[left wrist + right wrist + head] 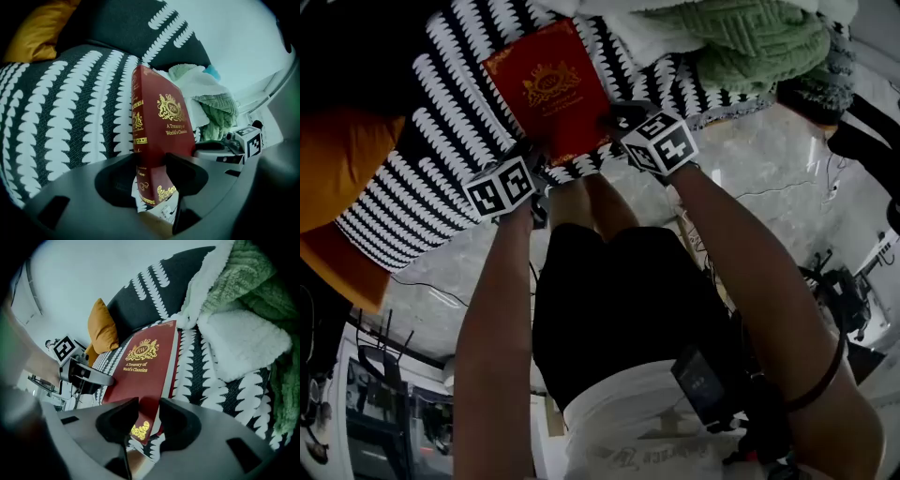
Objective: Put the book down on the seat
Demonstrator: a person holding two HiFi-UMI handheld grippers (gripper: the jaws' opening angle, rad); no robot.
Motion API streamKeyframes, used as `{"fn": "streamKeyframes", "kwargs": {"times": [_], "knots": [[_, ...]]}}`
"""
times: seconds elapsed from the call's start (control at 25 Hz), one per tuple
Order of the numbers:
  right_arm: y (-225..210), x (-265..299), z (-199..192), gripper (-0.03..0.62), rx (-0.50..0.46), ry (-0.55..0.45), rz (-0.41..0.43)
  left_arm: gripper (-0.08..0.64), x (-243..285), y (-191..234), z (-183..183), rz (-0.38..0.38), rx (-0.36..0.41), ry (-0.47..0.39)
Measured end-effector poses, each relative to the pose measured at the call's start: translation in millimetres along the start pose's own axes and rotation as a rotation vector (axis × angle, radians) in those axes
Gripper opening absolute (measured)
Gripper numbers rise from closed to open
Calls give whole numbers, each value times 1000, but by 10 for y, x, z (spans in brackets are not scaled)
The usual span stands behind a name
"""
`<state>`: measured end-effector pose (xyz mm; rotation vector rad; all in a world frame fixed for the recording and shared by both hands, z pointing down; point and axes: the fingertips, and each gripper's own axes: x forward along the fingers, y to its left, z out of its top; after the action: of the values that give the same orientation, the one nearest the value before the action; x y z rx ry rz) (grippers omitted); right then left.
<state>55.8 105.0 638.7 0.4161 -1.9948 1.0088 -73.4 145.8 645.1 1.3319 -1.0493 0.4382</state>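
Book [546,89] clamped at near edge — L tongs [151,164] on spine corner, R tongs [149,411] on other; striped seat [412,187] beneath.

The head view was dim and underexposed: the dark stripes of the seat [422,178] sank close to black, and only the pale floor [750,159] gave back a dull sheen. Both gripper views were brighter, under soft, even light with a cool greenish cast off the wall [234,37]. Shadows were soft-edged. Fisheye distortion bent the edges, and the corners fell away to black. Gilt on the book [164,140] caught small highlights, its title sharp. The near bodies of the left hand-held gripper [157,173] and the right hand-held gripper [149,416] were blurred.
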Motion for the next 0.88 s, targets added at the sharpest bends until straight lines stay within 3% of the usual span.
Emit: {"fn": "streamKeyframes", "kwargs": {"times": [0.24,0.36,0.56,0.76,0.88], "knots": [[-7,43,-89,182,81,-1,52,207,44,37,-49,-23,-31,34],[-51,-2,-121,193,143,-34,46,276,63,4,-35,-62,-51,36],[-89,-160,-150,193,235,-97,35,300,-4,-19,59,-69,-7,26],[-28,-278,-325,192,253,-128,19,307,-174,78,-52,-61,25,41],[19,-394,-413,149,264,-140,-19,306,-317,54,-151,-67,25,45]]}}
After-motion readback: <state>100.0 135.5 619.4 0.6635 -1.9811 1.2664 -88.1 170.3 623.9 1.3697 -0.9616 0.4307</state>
